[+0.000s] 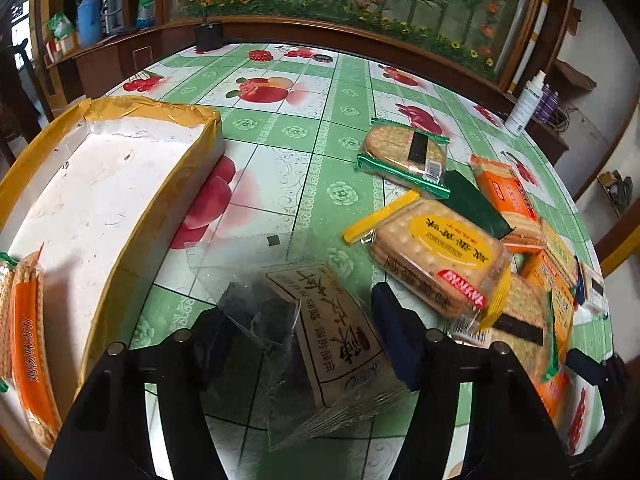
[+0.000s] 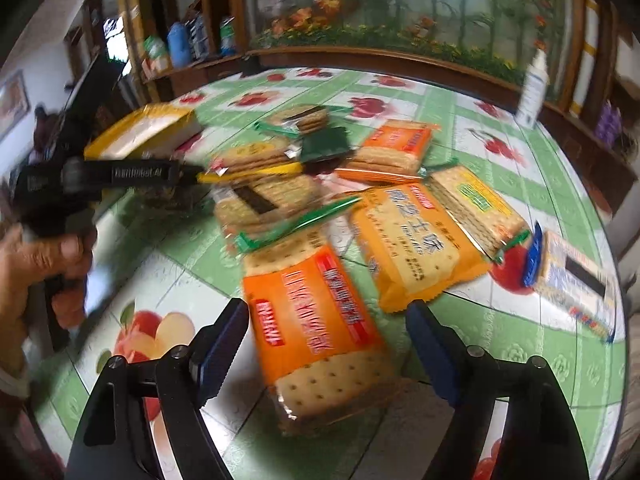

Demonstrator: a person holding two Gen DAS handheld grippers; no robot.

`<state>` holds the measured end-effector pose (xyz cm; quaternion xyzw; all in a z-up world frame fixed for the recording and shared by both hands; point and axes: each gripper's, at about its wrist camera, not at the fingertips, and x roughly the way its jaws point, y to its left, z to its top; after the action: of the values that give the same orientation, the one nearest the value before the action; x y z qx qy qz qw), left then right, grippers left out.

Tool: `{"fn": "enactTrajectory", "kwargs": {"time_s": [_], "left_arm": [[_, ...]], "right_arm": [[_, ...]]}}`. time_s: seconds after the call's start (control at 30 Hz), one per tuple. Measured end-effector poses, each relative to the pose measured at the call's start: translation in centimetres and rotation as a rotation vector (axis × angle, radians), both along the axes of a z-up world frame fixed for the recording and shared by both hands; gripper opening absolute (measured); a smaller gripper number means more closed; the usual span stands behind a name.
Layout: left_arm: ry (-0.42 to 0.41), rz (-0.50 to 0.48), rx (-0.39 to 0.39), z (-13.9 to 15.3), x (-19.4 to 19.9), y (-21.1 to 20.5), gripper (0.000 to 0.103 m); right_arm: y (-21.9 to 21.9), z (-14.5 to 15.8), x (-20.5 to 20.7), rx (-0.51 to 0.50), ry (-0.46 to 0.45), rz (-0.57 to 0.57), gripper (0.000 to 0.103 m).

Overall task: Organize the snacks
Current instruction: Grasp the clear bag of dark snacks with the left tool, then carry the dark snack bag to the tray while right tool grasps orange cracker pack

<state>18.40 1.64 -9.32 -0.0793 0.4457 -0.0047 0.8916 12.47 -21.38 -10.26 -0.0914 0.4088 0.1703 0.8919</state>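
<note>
Left hand-held gripper (image 1: 300,344) was clamped on a clear-wrapped snack pack (image 1: 336,332), carried just above the surface (image 1: 280,136), right of the white box (image 1: 100,184). Its long axis ran along your fingers, clear end forward. You should have swung left and laid it flat beside the orange crackers. Right hand-held gripper (image 2: 324,344) stood apart, straddling an orange cracker pack (image 2: 316,320) lying lengthwise toward the pile.

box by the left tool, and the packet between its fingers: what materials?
Box: looks like white card or foam board, matte and scuffed, its rim bound in glossy yellow tape. Packet: clear crinkly plastic film with glare, a tan printed paper-like insert inside.
</note>
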Motion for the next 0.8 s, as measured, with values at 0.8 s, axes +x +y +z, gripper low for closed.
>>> {"fn": "enactTrajectory", "kwargs": {"time_s": [0.8], "left_arm": [[-0.129,-0.155,-0.065,2.3,-8.4,2.4,0.035]], "right_arm": [[-2.0,1.5,-5.7,0.277,0.051,-0.029,0.056]]}}
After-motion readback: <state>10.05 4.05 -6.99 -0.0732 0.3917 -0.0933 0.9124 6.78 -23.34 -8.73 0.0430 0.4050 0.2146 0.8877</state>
